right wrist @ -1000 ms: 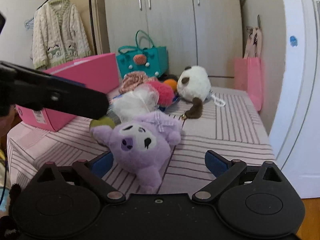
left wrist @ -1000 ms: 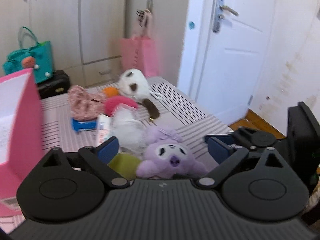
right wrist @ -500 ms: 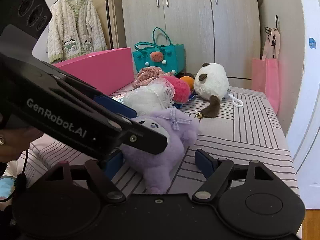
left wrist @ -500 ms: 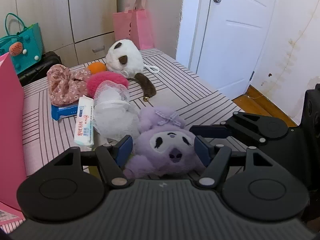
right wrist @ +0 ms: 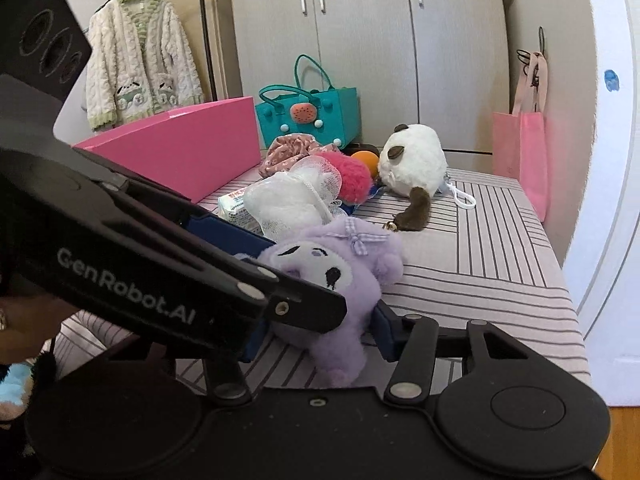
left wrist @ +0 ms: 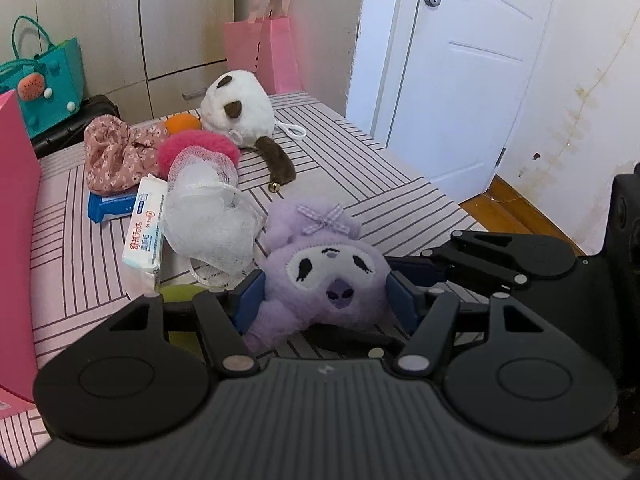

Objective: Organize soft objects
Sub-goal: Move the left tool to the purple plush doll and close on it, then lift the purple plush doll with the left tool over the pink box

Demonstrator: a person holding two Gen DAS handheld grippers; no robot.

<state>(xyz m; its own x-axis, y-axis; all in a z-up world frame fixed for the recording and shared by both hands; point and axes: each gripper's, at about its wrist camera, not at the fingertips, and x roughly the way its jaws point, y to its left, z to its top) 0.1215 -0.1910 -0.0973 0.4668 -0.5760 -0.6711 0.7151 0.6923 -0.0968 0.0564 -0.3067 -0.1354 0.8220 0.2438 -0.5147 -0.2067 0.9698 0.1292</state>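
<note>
fuzzy purple plush toy [left wrist: 320, 276] on the striped fabric counter [left wrist: 360, 168], its rounded head between the blue pads of the left gripper [left wrist: 324, 300], its body between the closing right gripper [right wrist: 320, 340]; both press its pile.

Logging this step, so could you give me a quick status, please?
Left gripper and right gripper closing around purple plush. Mesh sponge alongside.
</note>
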